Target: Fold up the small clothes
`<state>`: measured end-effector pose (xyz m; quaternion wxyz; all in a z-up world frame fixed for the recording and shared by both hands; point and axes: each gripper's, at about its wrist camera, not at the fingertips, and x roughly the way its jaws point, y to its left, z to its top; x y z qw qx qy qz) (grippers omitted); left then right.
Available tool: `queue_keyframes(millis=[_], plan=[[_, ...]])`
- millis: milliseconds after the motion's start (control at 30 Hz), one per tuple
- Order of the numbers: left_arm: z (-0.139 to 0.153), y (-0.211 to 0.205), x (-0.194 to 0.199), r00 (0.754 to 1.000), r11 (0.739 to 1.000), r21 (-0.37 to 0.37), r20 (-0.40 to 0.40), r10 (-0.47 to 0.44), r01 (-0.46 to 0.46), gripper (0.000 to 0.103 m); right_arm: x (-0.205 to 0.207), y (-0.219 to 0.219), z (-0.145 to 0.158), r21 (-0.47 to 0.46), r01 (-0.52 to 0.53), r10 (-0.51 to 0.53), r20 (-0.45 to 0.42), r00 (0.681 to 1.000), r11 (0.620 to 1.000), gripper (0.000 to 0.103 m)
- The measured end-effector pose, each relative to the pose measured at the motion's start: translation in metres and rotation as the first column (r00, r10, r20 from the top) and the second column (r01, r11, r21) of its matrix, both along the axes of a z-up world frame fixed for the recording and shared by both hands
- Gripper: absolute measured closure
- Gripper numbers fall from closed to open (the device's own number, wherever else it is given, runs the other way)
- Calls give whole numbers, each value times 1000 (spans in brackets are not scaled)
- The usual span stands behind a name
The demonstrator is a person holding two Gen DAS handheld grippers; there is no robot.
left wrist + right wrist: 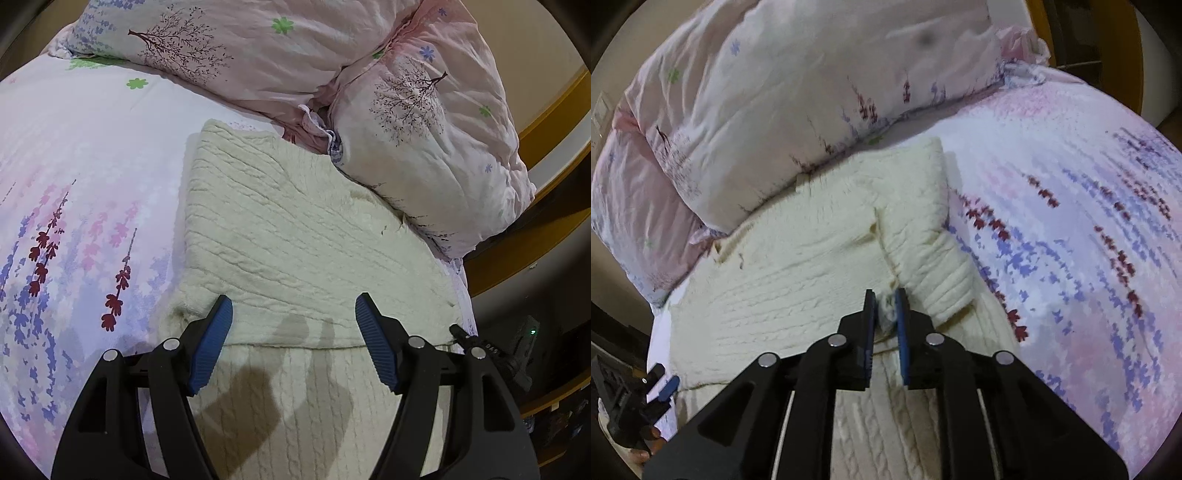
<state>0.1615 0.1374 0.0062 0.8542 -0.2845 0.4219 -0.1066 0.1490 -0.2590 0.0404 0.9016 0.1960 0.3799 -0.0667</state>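
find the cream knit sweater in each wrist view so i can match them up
Left wrist: cream knit sweater fills the centre, ahead of the open left gripper.
Right wrist: it lies centre-left, its edge pinched in the right gripper.
Shared landmark: the pink floral duvet bunched behind it.

Left wrist view: looks forward and down past the left claw (pixel 293 314), close above the cream sweater (pixel 295 229), facing the pink duvet (pixel 258 48) ahead.
Right wrist view: looks forward and down past the right claw (pixel 885 306), close above the sweater, duvet ahead and to its left.
Shared: the sweater, the duvet, the floral bed sheet (pixel 74 166); the left claw shows low at the right view's left edge.
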Motion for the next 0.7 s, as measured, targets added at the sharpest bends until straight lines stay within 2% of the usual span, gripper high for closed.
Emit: queue_keyframes(millis=[100, 233, 333, 367, 467, 500, 567, 633, 700], plan=[[0, 0, 0, 1000, 1000, 6, 0, -2, 2, 33, -7, 6, 12, -69, -8, 12, 59, 998, 998, 85], [0, -3, 1, 1000, 1000, 21, 0, -6, 6, 31, -5, 12, 15, -72, -50, 55, 69, 996, 996, 85], [1, -3, 0, 1000, 1000, 27, 0, -7, 7, 30, 2, 17, 8, -89, -91, 93, 24, 995, 992, 84], [1, -3, 0, 1000, 1000, 26, 0, -6, 6, 30, 11, 19, -2, -89, -117, 114, -40, 993, 989, 83], [4, -2, -6, 1000, 1000, 21, 2, -10, 10, 30, 10, 19, -2, -94, -132, 128, -42, 991, 987, 82], [7, -1, -10, 1000, 1000, 22, 6, -14, 14, 30, 8, 17, 0, -72, -132, 129, -35, 991, 989, 80], [13, 4, -24, 999, 999, 36, 20, -25, 24, 30, -2, 9, 6, -10, -143, 143, -1, 990, 990, 61], [17, 11, -38, 999, 998, 58, 31, -29, 27, 30, -13, 2, 14, 1, -146, 145, 23, 989, 989, 53], [20, 20, -52, 999, 997, 68, 31, -27, 25, 30, -23, -5, 19, -9, -149, 149, 31, 988, 989, 50]])
